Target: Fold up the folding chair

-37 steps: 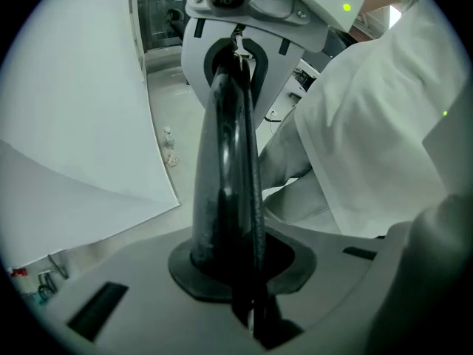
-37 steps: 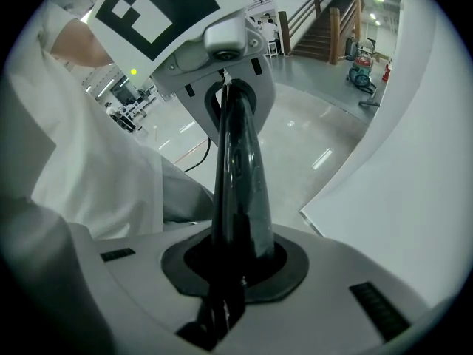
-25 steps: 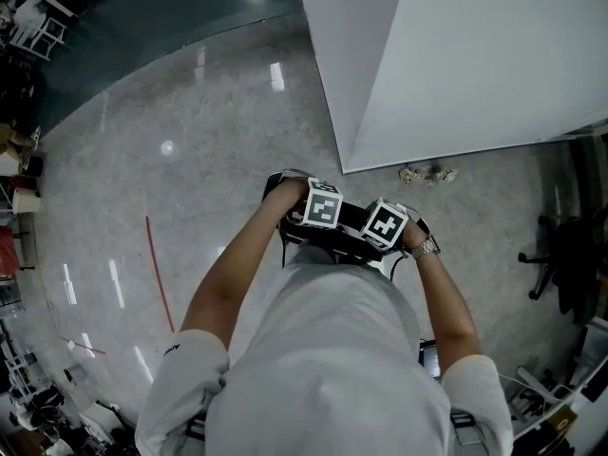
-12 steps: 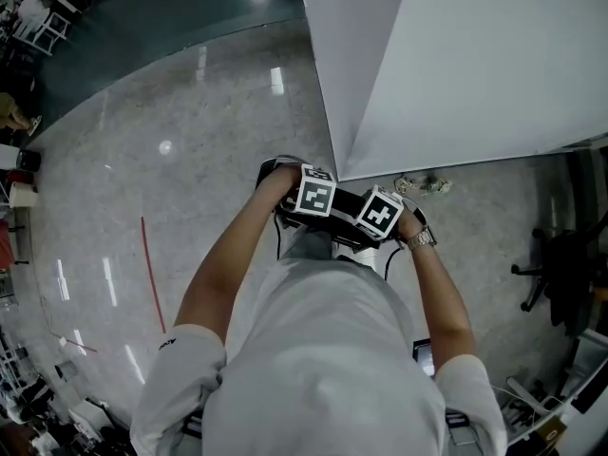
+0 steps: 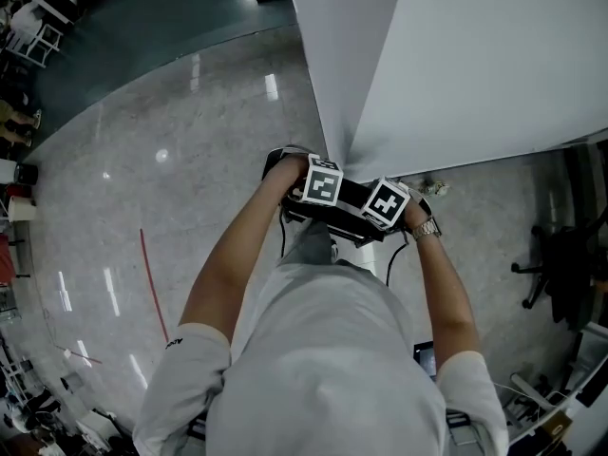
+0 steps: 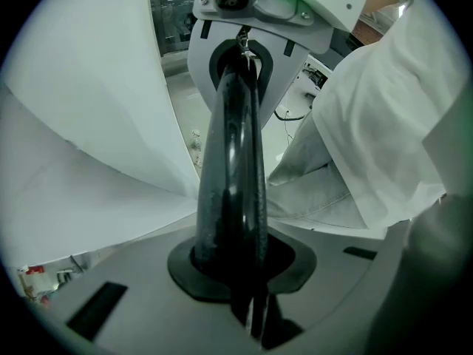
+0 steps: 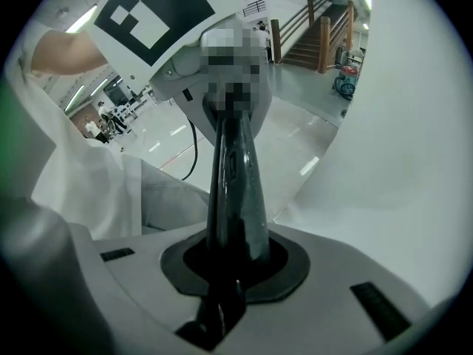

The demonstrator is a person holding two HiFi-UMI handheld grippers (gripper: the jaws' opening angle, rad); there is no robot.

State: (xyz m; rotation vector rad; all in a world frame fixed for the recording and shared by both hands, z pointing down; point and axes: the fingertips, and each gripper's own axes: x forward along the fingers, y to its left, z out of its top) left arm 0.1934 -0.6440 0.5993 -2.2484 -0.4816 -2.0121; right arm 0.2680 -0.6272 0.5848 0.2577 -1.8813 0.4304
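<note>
The folding chair cannot be made out in any view. The left tongs and right tongs are both pinched together with nothing visible between them. They are held side by side just before a white partition corner. An office chair stands well apart on the speckled floor.

White partition blocks ahead, office chair right; left floor open.

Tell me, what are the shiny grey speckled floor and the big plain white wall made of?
The shiny grey speckled floor looks like polished stone or terrazzo: fine specks all over, and ceiling lights mirrored in it. The big plain white wall looks like a smooth, matt painted panel, with no shine or grain. What lies under the paint I cannot tell.
</note>
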